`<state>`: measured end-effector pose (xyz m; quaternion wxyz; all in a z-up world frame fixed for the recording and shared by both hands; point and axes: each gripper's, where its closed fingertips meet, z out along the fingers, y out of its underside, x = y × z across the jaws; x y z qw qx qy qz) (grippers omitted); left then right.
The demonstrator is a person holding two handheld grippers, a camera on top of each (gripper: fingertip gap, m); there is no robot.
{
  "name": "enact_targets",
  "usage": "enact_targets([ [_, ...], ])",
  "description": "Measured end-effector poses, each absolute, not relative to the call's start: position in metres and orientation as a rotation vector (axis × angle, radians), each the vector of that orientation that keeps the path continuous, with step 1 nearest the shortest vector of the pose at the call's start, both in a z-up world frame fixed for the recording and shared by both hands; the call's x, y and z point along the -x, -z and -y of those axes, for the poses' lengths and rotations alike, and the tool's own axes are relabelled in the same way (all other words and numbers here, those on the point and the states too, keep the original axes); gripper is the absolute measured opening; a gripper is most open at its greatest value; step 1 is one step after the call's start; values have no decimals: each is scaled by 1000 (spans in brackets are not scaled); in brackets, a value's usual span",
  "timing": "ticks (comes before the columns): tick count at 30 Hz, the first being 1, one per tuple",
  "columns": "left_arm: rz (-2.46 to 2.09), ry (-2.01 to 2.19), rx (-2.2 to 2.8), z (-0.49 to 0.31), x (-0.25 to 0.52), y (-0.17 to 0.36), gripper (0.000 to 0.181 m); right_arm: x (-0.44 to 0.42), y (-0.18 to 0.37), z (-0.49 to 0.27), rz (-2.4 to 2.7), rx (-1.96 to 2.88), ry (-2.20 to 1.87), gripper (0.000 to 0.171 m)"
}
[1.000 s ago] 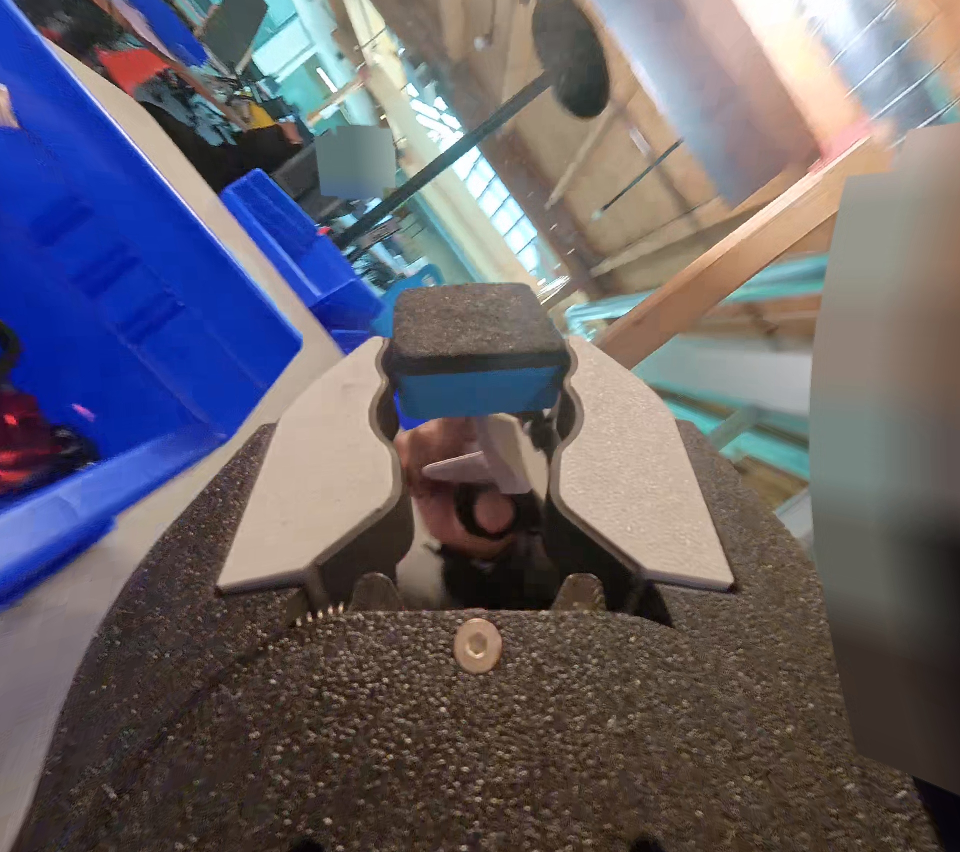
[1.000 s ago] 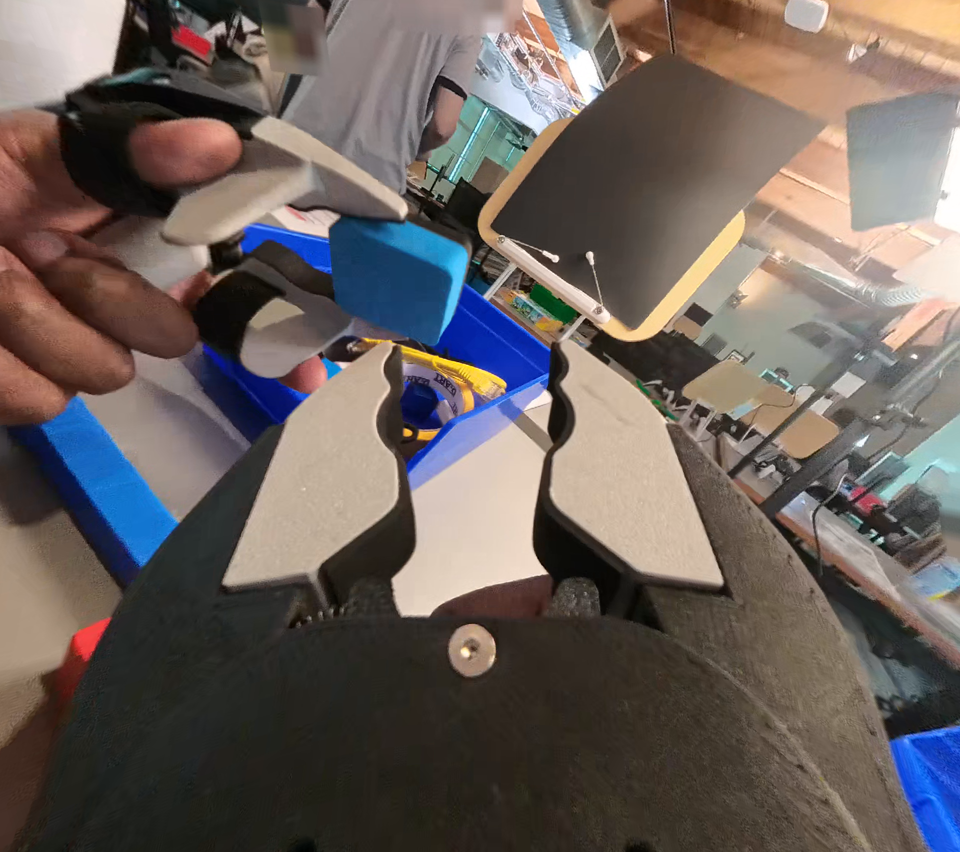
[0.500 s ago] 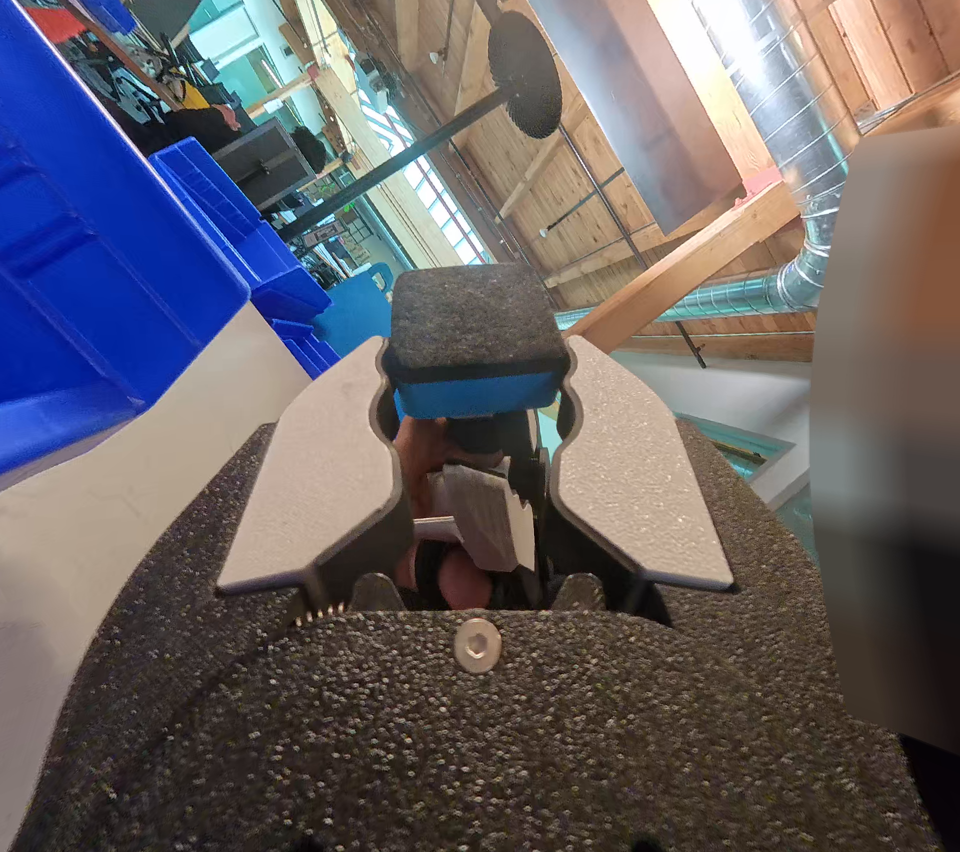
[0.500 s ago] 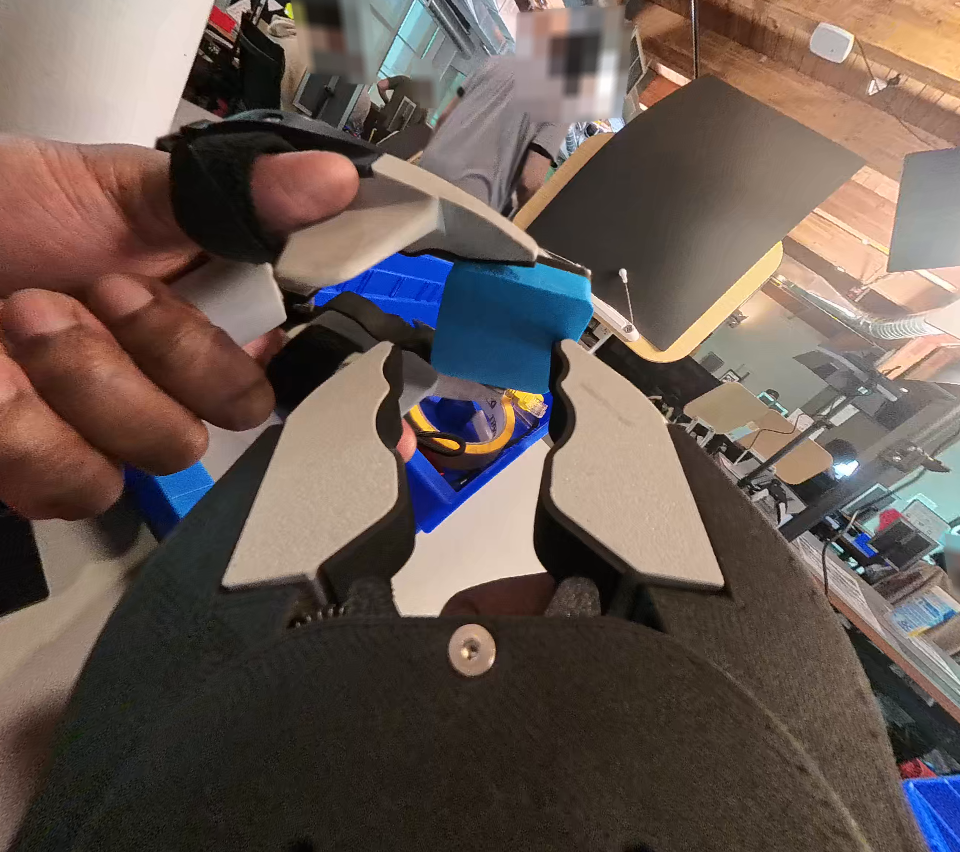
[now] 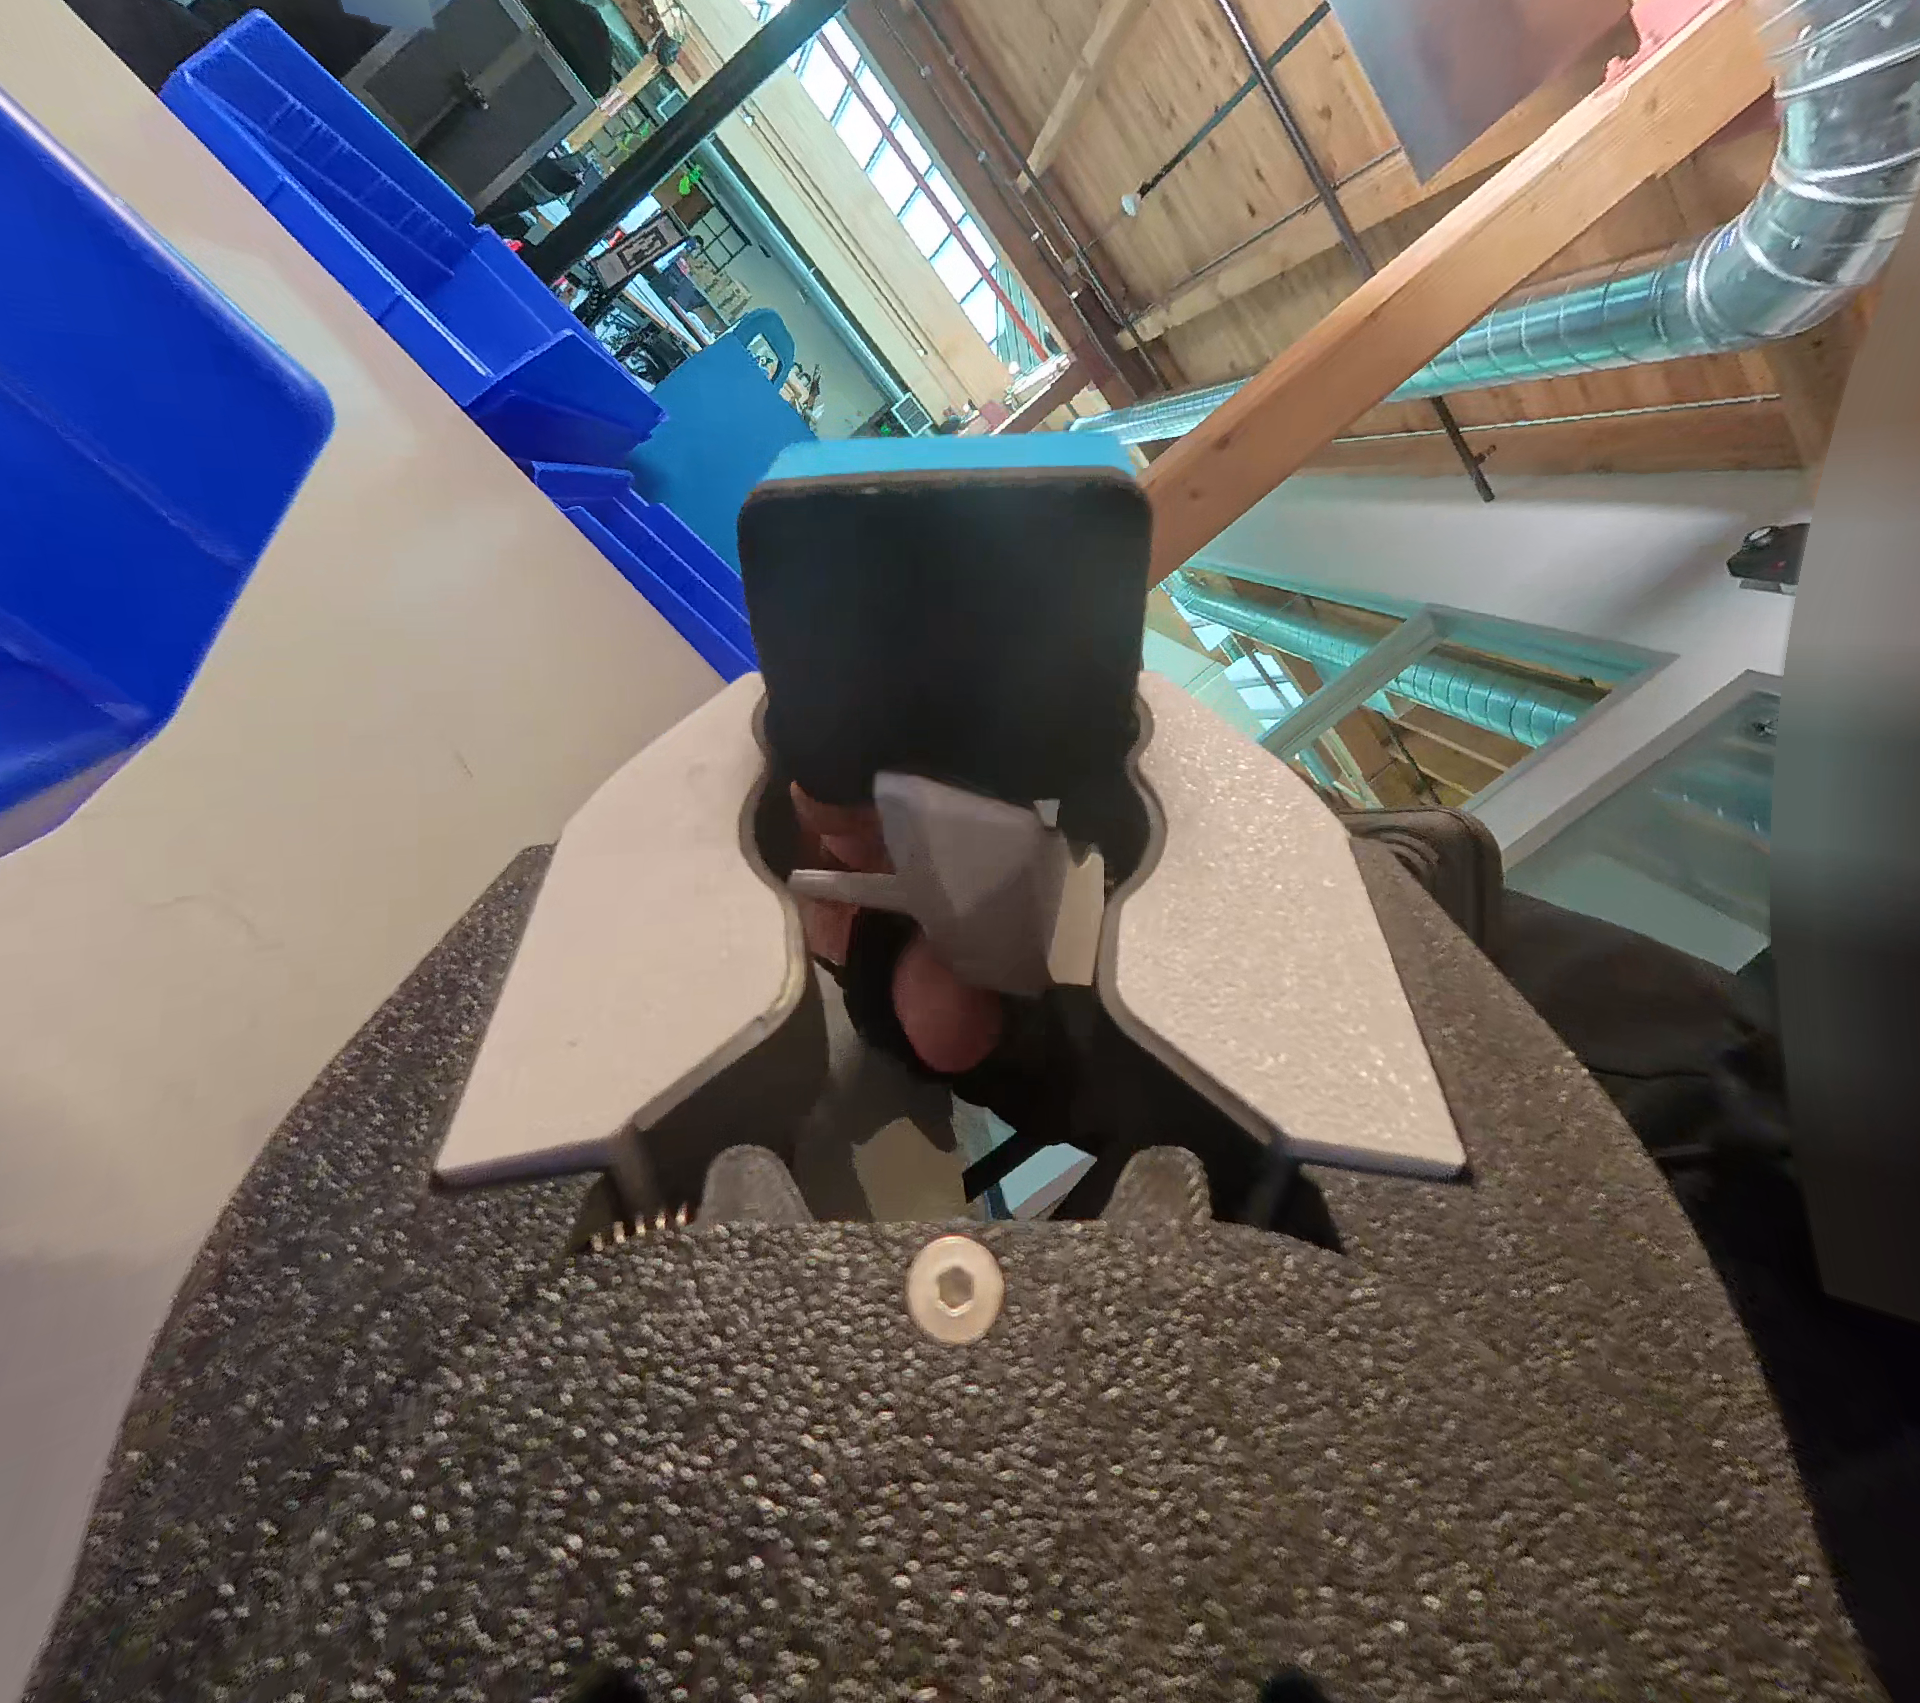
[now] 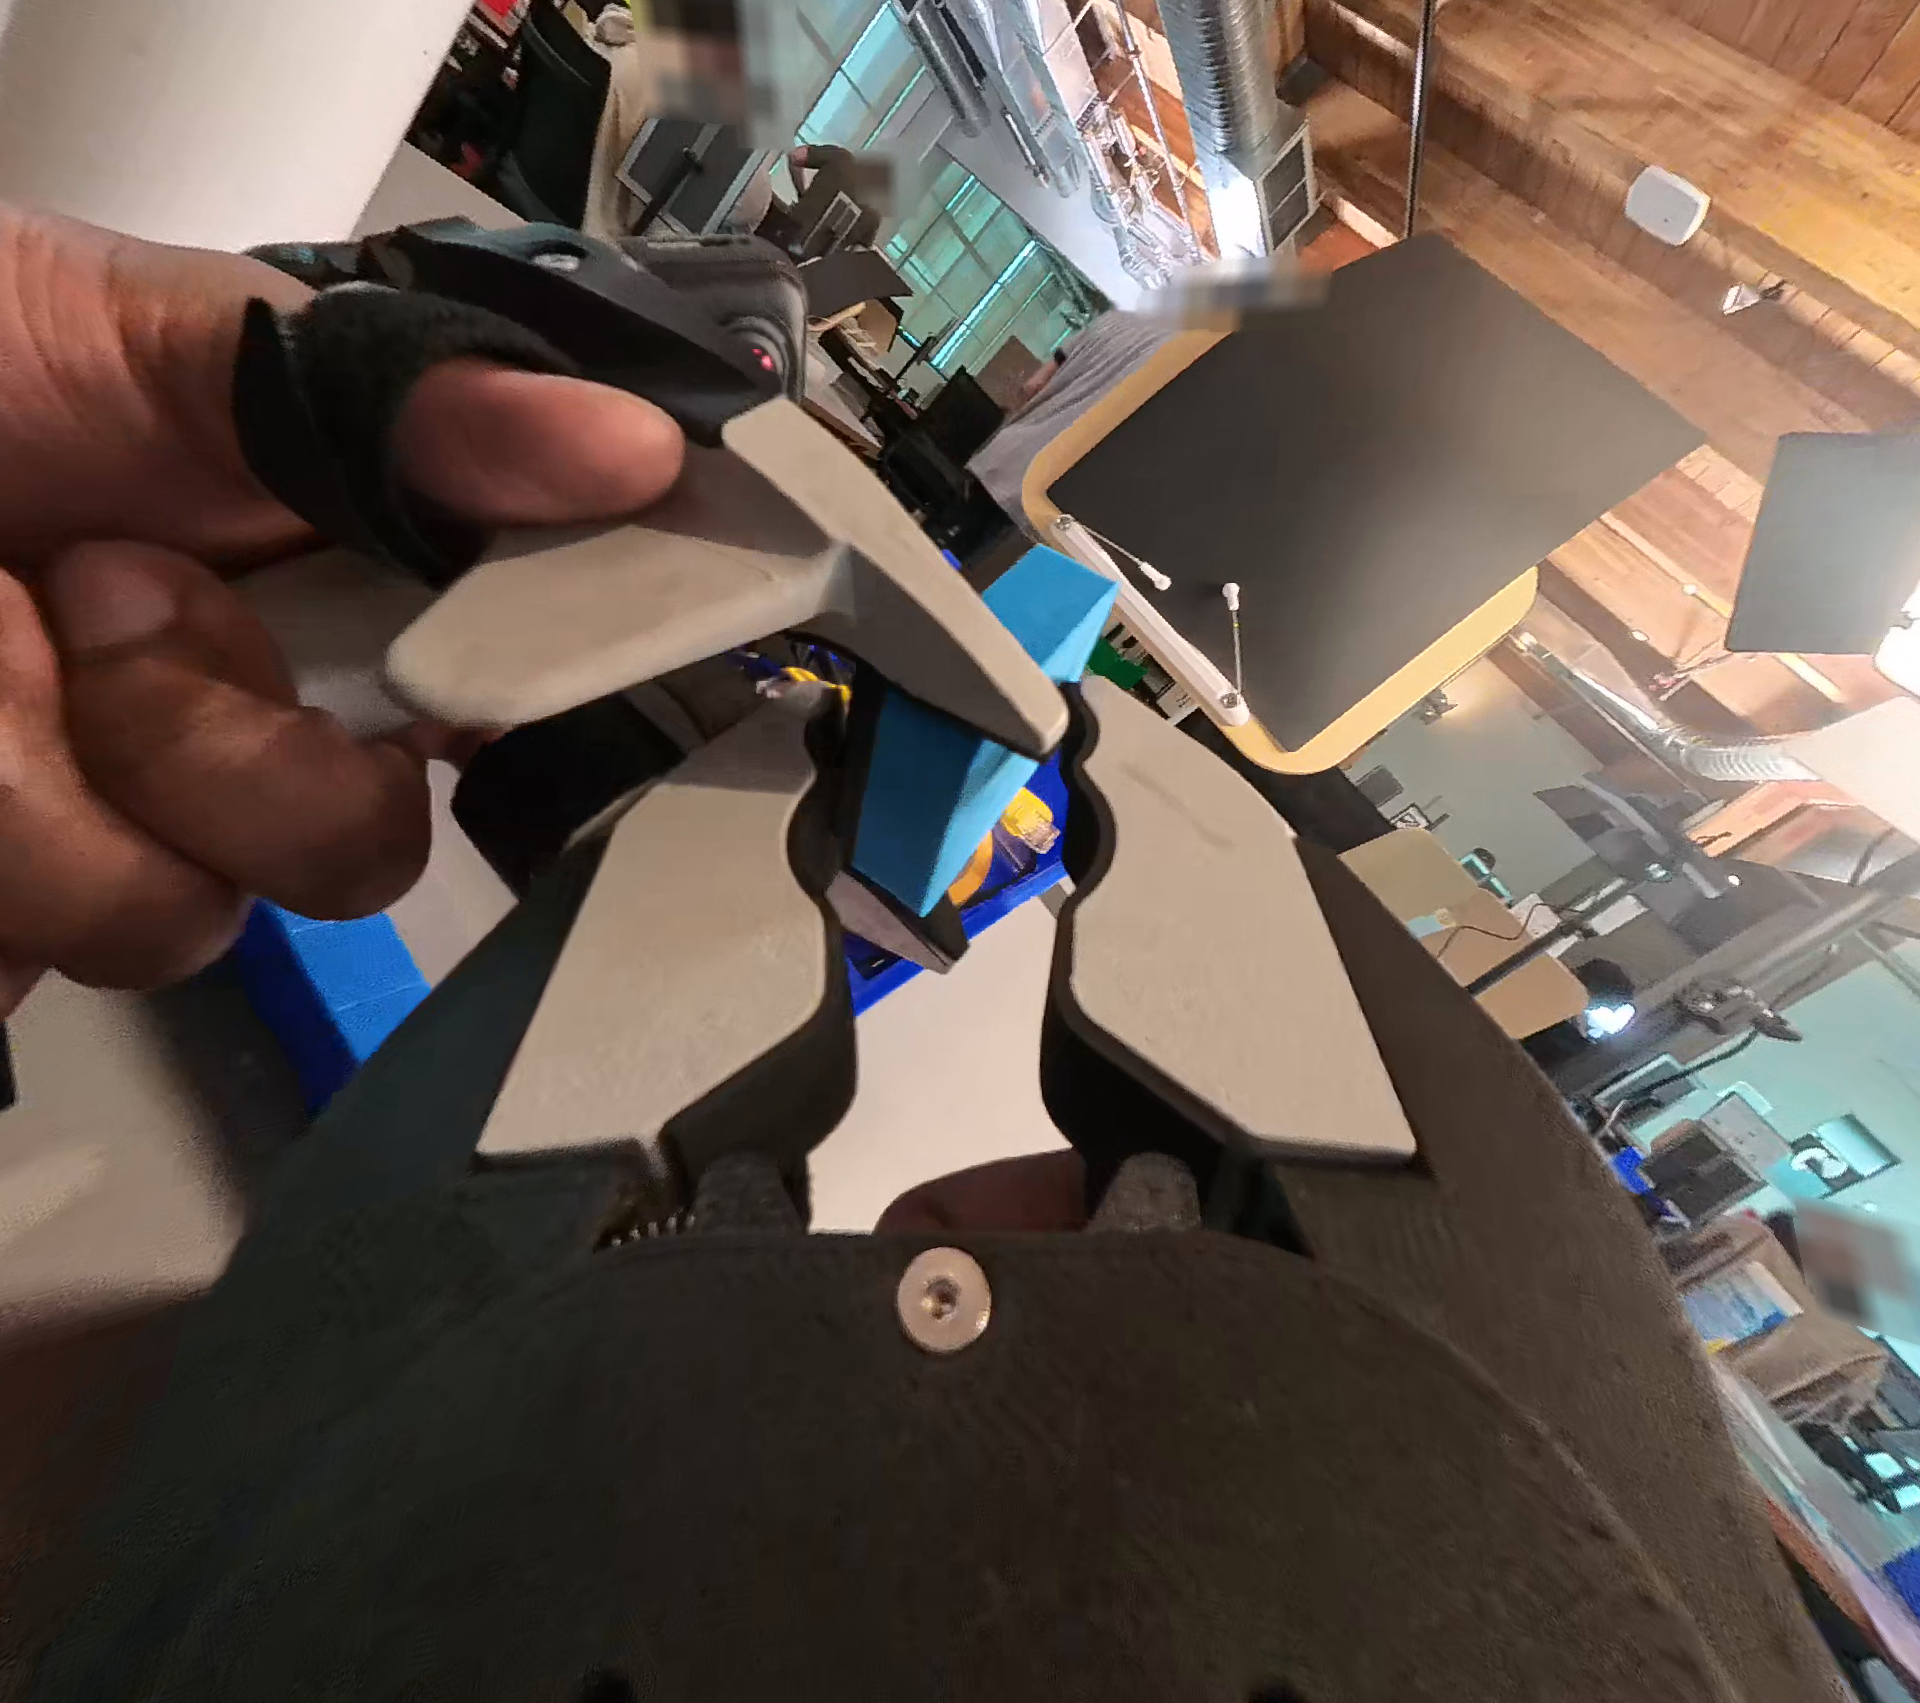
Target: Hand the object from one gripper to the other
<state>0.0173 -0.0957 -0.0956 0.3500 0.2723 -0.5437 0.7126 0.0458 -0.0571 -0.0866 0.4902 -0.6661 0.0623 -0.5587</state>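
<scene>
A blue foam block with a black felt face (image 5: pixel 940 614) is being held in the air above the bench (image 5: pixel 343 718), clamped between the fingers of the left hand-held gripper (image 5: pixel 945 744). In the left wrist view its dark face is being turned toward the camera, with the blue foam showing only as a thin strip along the top edge. In the right wrist view the same block (image 6: pixel 935 812) is being presented between the fingers of the right hand-held gripper (image 6: pixel 940 780), which are being kept apart; a gap is being left on the right side, and contact on the left cannot be told. The left hand-held gripper (image 6: pixel 997 697) is being gripped by a bare hand (image 6: pixel 187 614) with a black strap around one finger. Blue bins (image 5: pixel 125 510) are being shown on the bench to the left
</scene>
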Motion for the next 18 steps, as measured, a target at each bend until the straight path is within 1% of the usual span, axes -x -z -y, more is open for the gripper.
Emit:
enact_targets([
  [3,1474,-1846,-680,97,-17,97,60,-44,88,58,-125,1634,1349,35],
  [6,1615,-1927,-583,94,-17,94,69,-41,89,58,-87,1642,1300,30],
  [11,2006,-2121,-353,89,-20,96,81,-32,97,59,-53,1693,1014,28],
  [15,2210,-2202,-206,86,-22,97,81,-21,108,60,-8,1748,763,28],
  [18,2371,-2184,-76,84,-22,107,71,-17,114,61,-1,1759,648,28],
])
